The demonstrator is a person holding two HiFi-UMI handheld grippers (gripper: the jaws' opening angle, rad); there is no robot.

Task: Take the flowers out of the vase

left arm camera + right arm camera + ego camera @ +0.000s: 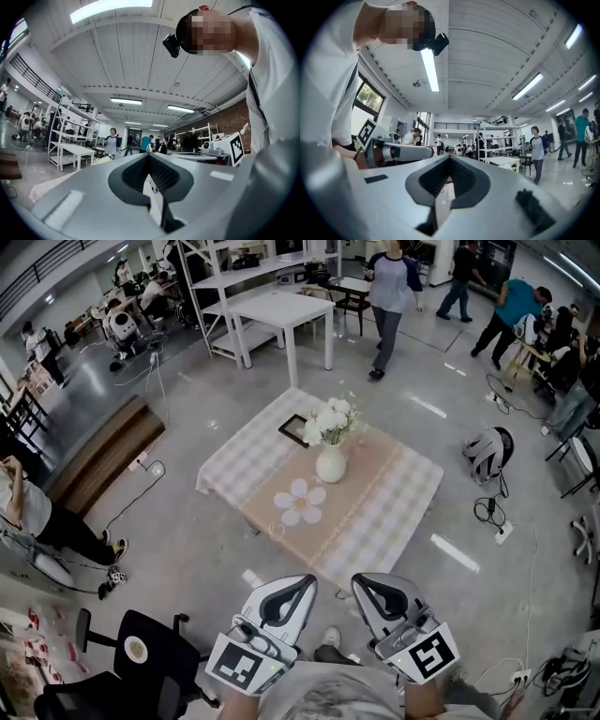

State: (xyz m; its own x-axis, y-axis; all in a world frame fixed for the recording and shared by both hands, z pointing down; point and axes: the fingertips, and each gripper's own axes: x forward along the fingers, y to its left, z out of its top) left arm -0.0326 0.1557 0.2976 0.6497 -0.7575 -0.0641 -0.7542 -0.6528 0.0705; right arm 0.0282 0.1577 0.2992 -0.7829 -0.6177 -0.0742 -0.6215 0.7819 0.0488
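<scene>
A white vase holding white flowers stands upright in the middle of a low table covered with a checked cloth. Both grippers are held close to my body, well short of the table's near edge and apart from the vase. My left gripper is shut with nothing in it, and its jaws meet at the tip in the left gripper view. The right gripper beside it is also shut and empty, with its jaws together in the right gripper view. Both point level towards the table.
A flower-shaped mat lies in front of the vase and a black frame behind it. A black office chair is at my near left, and a wooden bench further left. A backpack and cables lie right. People walk by the white tables.
</scene>
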